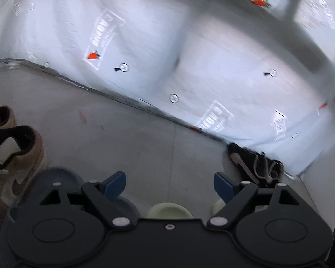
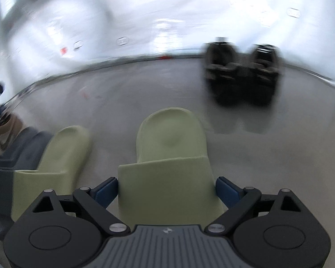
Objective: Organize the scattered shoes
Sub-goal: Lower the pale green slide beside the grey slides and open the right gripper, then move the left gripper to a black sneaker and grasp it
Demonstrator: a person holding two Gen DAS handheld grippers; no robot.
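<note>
Right gripper [image 2: 167, 192] spread wide, its blue pads on either side of a green slide [image 2: 169, 147] but not visibly pressing it, so not gripped. Second green slide [image 2: 55, 156] sits just left, roughly parallel, not quite lined up. Left gripper [image 1: 169, 186] open, empty, over bare floor [image 1: 127, 134]. Tan sneakers [image 1: 15, 156] stand paired at far left, grey slippers [image 1: 55, 176] beside them. Black sneakers [image 2: 243, 73] near the wall [image 1: 145, 33], blurred. Judging: row mostly formed; green pair needs squaring, black pair possibly left to bring over.
</note>
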